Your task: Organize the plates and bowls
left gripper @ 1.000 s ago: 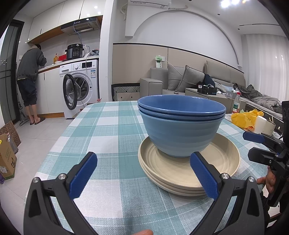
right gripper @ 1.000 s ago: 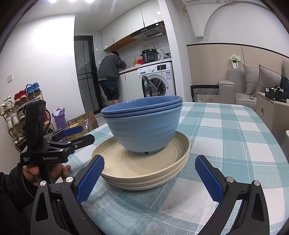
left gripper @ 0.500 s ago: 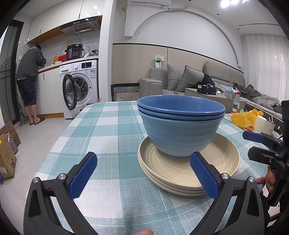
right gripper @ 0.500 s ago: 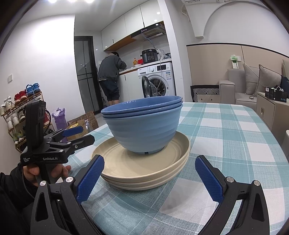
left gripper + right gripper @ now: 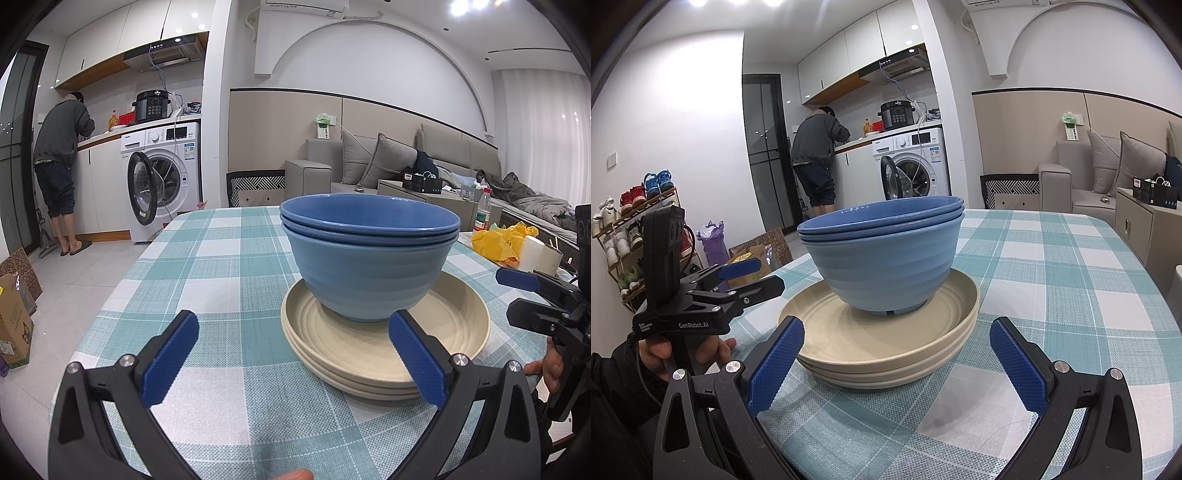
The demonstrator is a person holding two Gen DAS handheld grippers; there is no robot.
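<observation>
A nested stack of blue bowls (image 5: 369, 258) (image 5: 882, 258) stands upright on a stack of cream plates (image 5: 384, 354) (image 5: 886, 350) on the teal checked tablecloth (image 5: 221, 266) (image 5: 1052, 266). My left gripper (image 5: 291, 358) is open, low over the cloth, just short of the plates with nothing between its blue pads. My right gripper (image 5: 895, 363) is open too, facing the plates from the other side, empty. Each gripper shows in the other's view: the right gripper (image 5: 532, 295) at the right edge, the left gripper (image 5: 750, 273) at the left, held by a hand.
A yellow bag (image 5: 498, 242), a white roll (image 5: 535, 254) and a bottle (image 5: 482, 210) sit at the table's right end. A person (image 5: 61, 155) stands at the kitchen counter by a washing machine (image 5: 162, 181) with its door ajar. Sofa (image 5: 406, 158) behind; shoe rack (image 5: 624, 236) at left.
</observation>
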